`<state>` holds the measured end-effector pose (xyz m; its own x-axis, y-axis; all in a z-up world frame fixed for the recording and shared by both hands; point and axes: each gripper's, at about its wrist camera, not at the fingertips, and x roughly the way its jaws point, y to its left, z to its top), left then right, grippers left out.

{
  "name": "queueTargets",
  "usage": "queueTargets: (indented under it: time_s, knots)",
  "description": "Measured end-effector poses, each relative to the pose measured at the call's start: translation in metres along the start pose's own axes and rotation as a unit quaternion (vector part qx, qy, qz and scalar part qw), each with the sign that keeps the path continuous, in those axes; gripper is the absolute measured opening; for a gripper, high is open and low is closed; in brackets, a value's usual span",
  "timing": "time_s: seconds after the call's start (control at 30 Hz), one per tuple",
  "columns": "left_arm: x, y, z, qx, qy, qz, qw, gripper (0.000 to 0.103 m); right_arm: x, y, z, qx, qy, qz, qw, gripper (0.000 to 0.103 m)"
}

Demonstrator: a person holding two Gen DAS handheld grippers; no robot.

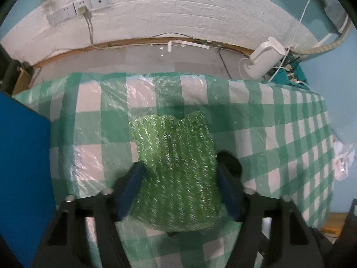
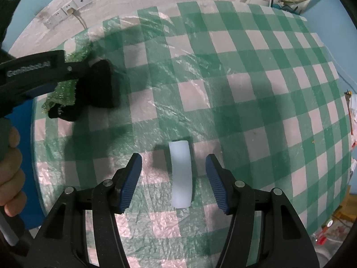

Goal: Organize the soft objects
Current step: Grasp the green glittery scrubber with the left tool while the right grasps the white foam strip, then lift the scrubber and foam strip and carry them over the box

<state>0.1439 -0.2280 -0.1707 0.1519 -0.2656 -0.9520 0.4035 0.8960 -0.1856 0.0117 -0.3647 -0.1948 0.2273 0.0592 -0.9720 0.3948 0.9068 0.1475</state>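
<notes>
Left wrist view: the left gripper (image 1: 178, 174), its blue ribbed jaws clamped on a green, glittery, coarse-meshed scouring pad (image 1: 176, 169), holds it above the counter (image 1: 279, 138), whose green-and-white checked cloth lies under crinkled clear plastic. Right wrist view: the right gripper (image 2: 174, 174) has its jaws apart, either side of a smooth, translucent white, slightly curved block (image 2: 181, 174) near the counter's near edge, neither pad touching it. Beside the scouring pad lies a black, soft-looking lump (image 2: 100, 89), towards the left edge.

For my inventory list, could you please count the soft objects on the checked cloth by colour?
Green: 1, the sparkly scouring pad between the left tongs
Black: 1, the black sponge beside that pad
White: 1, the white foam strip between the open right tongs
Total: 3
</notes>
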Motion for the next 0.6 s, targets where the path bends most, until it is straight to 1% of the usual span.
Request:
queueTargets:
  time_s: [0.03, 0.07, 0.1, 0.13, 0.17, 0.2, 0.23, 0.33, 0.37, 0.4, 0.5, 0.6]
  knots:
    - [-0.001, 0.001, -0.001, -0.002, 0.002, -0.007, 1.0000, 0.052, 0.001, -0.001, 0.000, 0.002, 0.002, 0.001, 1.000, 0.059]
    - [-0.002, 0.001, -0.002, -0.001, 0.002, -0.010, 1.0000, 0.044, 0.002, -0.001, 0.000, 0.004, 0.003, 0.000, 1.000, 0.055]
    - [-0.004, 0.001, -0.003, 0.003, 0.000, -0.011, 0.9999, 0.040, 0.001, -0.001, 0.000, 0.006, 0.004, 0.002, 1.000, 0.050]
    - [-0.006, 0.000, -0.005, 0.008, -0.001, -0.011, 0.9999, 0.033, 0.003, -0.002, 0.000, 0.007, 0.006, 0.003, 1.000, 0.047]
    - [-0.008, 0.000, -0.005, 0.010, -0.002, -0.012, 0.9999, 0.025, 0.004, -0.001, 0.000, 0.007, 0.010, 0.004, 1.000, 0.042]
    - [-0.010, 0.001, -0.006, 0.011, -0.002, -0.011, 0.9999, 0.020, 0.006, -0.002, 0.001, 0.007, 0.013, 0.004, 1.000, 0.037]
    - [-0.011, 0.002, -0.006, 0.011, -0.001, -0.009, 0.9999, 0.015, 0.007, -0.002, 0.000, 0.008, 0.016, 0.003, 1.000, 0.036]
    - [-0.014, 0.007, -0.008, 0.003, 0.003, -0.029, 0.9996, 0.012, 0.009, -0.002, -0.002, 0.007, 0.015, -0.006, 1.000, 0.025]
    - [-0.016, 0.008, -0.009, 0.003, 0.003, -0.032, 0.9995, 0.012, 0.009, -0.002, -0.002, 0.007, 0.017, -0.012, 1.000, 0.020]
    - [-0.017, 0.009, -0.011, 0.004, 0.003, -0.033, 0.9994, 0.012, 0.009, -0.003, -0.002, 0.007, 0.017, -0.015, 1.000, 0.017]
    - [-0.025, 0.013, -0.017, 0.002, -0.001, -0.041, 0.9992, 0.011, 0.007, -0.004, -0.001, 0.004, 0.016, -0.015, 1.000, 0.014]
    - [-0.035, 0.020, -0.024, -0.003, -0.007, -0.045, 0.9990, 0.011, 0.003, -0.004, -0.002, 0.002, 0.013, -0.009, 1.000, 0.012]
